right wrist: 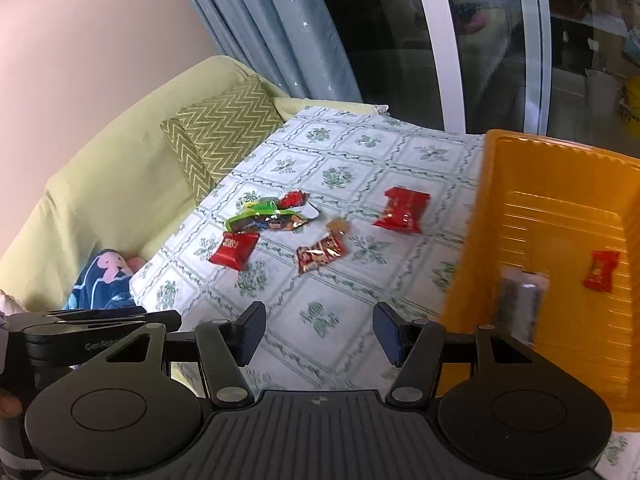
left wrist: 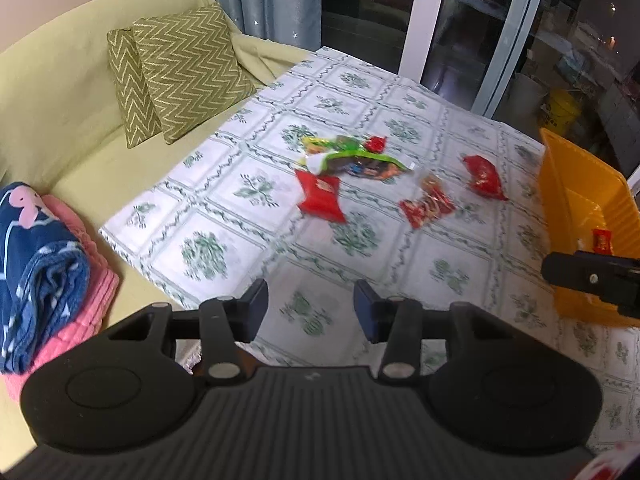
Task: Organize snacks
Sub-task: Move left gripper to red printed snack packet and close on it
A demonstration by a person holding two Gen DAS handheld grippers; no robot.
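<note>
Several snack packets lie mid-table: a red packet, a green-edged bag, a clear-and-red packet, and another red packet. An orange bin stands at the right and holds a small red packet and a grey blurred packet. My left gripper is open and empty above the near table. My right gripper is open and empty beside the bin.
The table carries a green floral cloth. A yellow-green sofa with zigzag cushions and folded blue and pink towels lies left. Glass doors stand behind.
</note>
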